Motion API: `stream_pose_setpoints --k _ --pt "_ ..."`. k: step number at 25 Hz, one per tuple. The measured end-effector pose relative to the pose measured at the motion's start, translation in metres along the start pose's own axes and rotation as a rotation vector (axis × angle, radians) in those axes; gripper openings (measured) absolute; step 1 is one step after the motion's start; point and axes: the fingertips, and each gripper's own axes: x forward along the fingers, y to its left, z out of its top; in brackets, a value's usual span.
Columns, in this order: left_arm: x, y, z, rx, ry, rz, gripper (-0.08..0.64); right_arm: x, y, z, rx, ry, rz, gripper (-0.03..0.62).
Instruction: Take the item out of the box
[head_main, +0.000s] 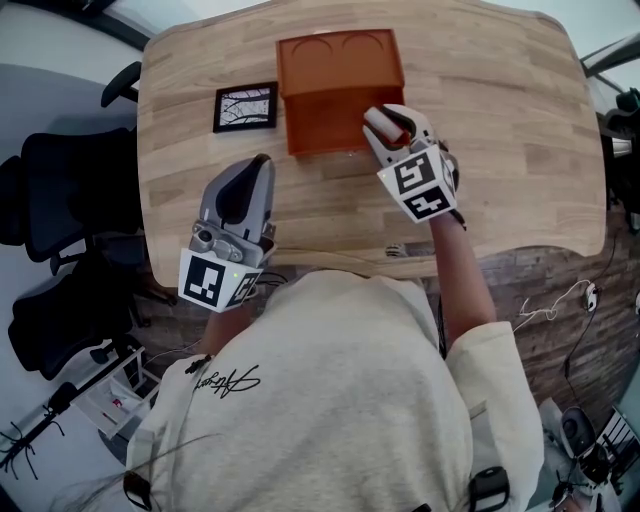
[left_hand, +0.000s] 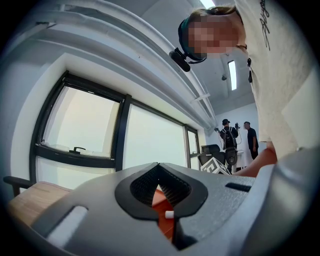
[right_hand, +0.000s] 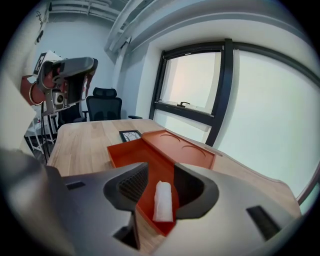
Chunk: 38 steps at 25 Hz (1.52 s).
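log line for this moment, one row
right gripper: open, white rolled item between jaws, not pressed | left gripper: shut, empty | orange box: lid open, on wooden table | task: item not yet out

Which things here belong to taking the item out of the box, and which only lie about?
Job: box; white roll inside it; right gripper, open, aimed at the roll.
Lying about: framed picture beside the box; chair past the table.

Head view: right gripper (head_main: 388, 125) hides the near corner of the box (head_main: 320, 120); print on the framed picture (head_main: 245, 107) too small to tell. Left gripper view: left gripper (left_hand: 161, 192) screens most of the box.
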Motion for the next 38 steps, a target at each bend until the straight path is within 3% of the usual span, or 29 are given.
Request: stream_pose_setpoints --k 5,19,38 --pt "0.003 -0.001 0.000 -0.002 0.000 -0.012 0.003 0.013 -0.004 -0.013 0.025 0.066 -0.007 0.140" --pt "0.002 0.003 0.000 -0.006 -0.004 -0.006 0.003 0.037 0.000 -0.038 -0.047 0.261 0.023 0.147" --pt "-0.008 0.013 -0.004 -0.010 -0.002 0.016 0.003 0.056 0.002 -0.059 -0.055 0.458 0.024 0.150"
